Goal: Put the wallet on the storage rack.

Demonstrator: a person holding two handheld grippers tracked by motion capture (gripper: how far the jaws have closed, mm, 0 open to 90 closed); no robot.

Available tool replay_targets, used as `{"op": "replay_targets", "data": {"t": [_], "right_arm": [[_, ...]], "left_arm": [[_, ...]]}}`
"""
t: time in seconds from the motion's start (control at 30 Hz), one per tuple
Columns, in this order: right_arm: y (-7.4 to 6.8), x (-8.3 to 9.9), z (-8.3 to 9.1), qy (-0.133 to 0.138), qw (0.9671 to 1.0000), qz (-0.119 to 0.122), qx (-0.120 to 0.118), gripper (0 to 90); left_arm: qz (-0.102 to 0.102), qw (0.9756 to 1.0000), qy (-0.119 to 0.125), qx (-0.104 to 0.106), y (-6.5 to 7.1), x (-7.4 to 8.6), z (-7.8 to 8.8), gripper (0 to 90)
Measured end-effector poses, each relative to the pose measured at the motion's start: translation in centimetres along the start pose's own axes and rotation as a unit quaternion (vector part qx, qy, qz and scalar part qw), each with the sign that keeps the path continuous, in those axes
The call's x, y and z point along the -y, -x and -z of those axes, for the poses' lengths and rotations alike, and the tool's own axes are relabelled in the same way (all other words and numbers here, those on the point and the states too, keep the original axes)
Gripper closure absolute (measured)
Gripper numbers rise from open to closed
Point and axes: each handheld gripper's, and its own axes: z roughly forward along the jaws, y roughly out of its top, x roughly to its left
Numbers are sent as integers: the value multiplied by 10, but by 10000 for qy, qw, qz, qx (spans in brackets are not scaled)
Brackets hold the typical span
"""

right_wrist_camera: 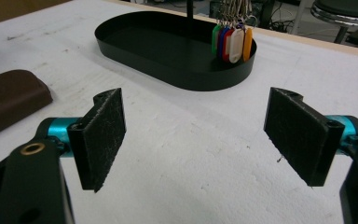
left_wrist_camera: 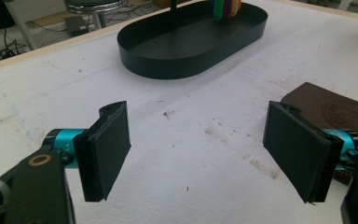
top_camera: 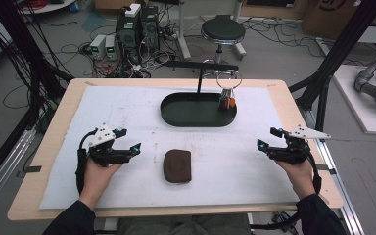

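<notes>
Both grippers wait wide apart with nothing between the jaws, left gripper and right gripper flanking the brown wallet near the bench's front edge. Best bet: approach low, straddle one wallet edge squarely before closing; the black tray sits beyond, toward the back.

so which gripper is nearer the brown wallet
Left. The left gripper sits just left of the brown wallet; the right gripper is much farther off, to its right.
</notes>
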Motion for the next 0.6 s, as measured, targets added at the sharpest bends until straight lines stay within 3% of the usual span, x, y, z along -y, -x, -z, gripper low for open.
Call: {"op": "replay_targets", "data": {"t": [0.37, 0.6], "right_arm": [[-2, 1, -7, -135, 9999, 96, 37, 213], [-1, 1, -7, -119, 9999, 95, 52, 214]], "left_arm": [[93, 9991, -40, 406, 6, -6, -8, 248], [120, 9958, -326, 853, 18, -12, -28, 290]]}}
